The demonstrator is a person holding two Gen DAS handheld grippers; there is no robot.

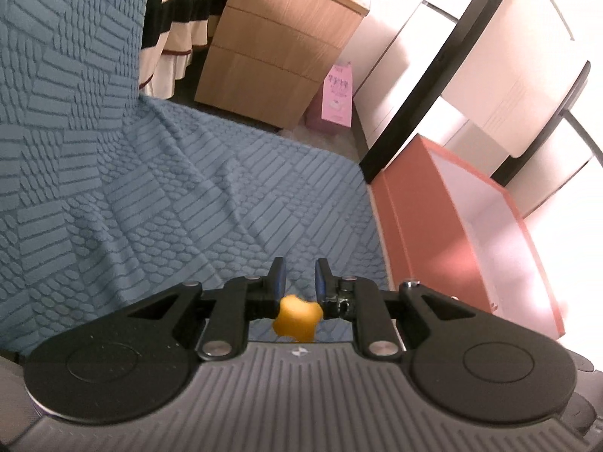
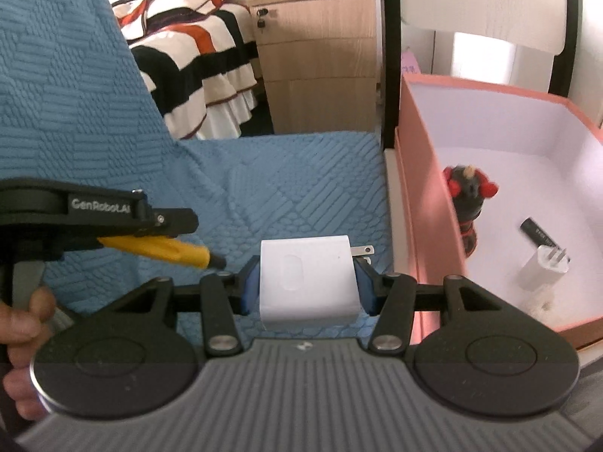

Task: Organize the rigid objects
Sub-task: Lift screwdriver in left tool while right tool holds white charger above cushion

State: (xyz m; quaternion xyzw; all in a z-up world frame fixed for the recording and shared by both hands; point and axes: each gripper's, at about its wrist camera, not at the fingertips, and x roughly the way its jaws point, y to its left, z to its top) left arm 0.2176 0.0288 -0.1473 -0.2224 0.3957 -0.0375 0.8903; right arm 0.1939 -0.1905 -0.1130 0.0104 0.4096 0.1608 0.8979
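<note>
Charger (image 2: 307, 282) pinched in the right gripper (image 2: 307, 286), screwdriver (image 1: 297, 316) pinched in the left gripper (image 1: 299, 277).
Both hang over the blue bedspread (image 2: 286, 188) near its right edge, beside the pink box (image 2: 426, 196).

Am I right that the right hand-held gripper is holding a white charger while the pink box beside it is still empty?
Not quite: the pink box is not empty. The right wrist view shows a red-and-black figurine, a black stick and another white charger inside. The right hand-held gripper does hold a white charger.
</note>
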